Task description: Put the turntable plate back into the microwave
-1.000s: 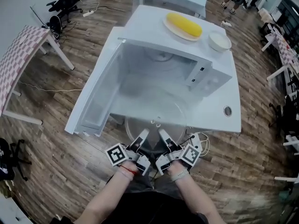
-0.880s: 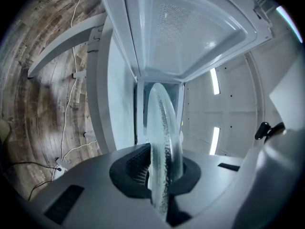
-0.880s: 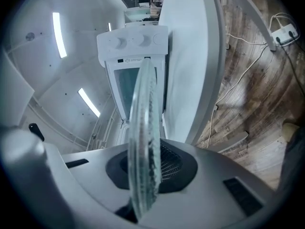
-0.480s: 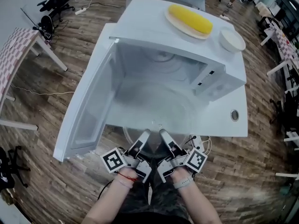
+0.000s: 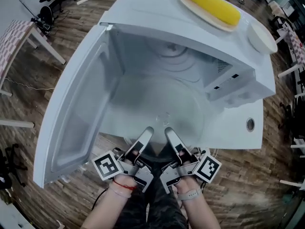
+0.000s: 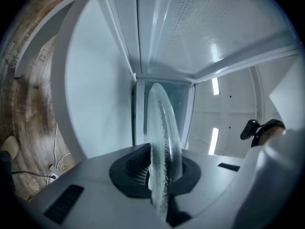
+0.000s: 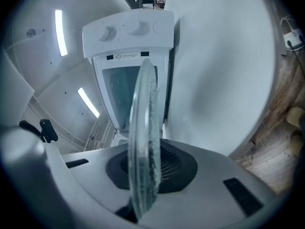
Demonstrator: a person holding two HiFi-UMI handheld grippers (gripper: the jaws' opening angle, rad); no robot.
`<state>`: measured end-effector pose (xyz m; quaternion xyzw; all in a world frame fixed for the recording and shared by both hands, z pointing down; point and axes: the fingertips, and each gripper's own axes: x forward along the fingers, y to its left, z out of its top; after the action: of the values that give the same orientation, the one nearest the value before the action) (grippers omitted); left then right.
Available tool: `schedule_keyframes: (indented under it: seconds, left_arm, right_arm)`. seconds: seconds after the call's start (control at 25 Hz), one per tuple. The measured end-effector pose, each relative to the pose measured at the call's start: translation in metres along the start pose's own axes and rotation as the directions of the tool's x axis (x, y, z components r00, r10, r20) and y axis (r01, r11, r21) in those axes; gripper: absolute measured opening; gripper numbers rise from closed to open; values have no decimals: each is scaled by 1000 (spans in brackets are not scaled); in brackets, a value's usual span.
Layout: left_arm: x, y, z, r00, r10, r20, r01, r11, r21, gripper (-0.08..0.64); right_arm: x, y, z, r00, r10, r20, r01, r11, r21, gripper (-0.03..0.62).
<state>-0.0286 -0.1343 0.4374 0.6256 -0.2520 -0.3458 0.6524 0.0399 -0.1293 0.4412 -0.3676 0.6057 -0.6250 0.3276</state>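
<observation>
**Both grippers clamped on the turntable plate, halfway into the microwave**

Going left to right: the door (image 5: 71,113) hangs wide open on my left. My left gripper (image 5: 146,133) has its jaws squeezed onto the near rim of the turntable plate (image 5: 162,106), with the glass edge wedged right between them. My right gripper (image 5: 167,133) sits just beside it, pinching the same rim the same way. The plate reaches into the microwave (image 5: 200,37) cavity. It's clear glass on white, so I can't trace its far edge or tell if it touches the cavity floor.
</observation>
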Motion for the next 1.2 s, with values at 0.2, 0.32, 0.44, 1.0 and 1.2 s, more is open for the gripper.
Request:
schedule_keyframes:
  seconds: [0.2,0.32,0.44,1.0,1.2]
  left_arm:
    - [17,3,14,1000,-5,7,5,1000,0,31]
    - [28,3,22,1000,0,5,0,1000,16,31]
    - [39,5,28,1000,10,-1,-10,999,40,31]
    - [80,12,47,1000,18,-20,-17,998,53,31]
    - [85,13,56,1000,-2,4,2,999,37,31]
  right_arm:
    - [20,0,12,1000,0,-4,0,1000,-9,41]
    - [31,0,20,1000,9,-3,-9,1000,-3,41]
    - [39,-1,29,1000,18,5,-18,1000,-1,41]
    - [68,-4,62,999,32,32,-32,999,5,41]
    - [78,-6,67,999,30,30,-30,1000,4,41]
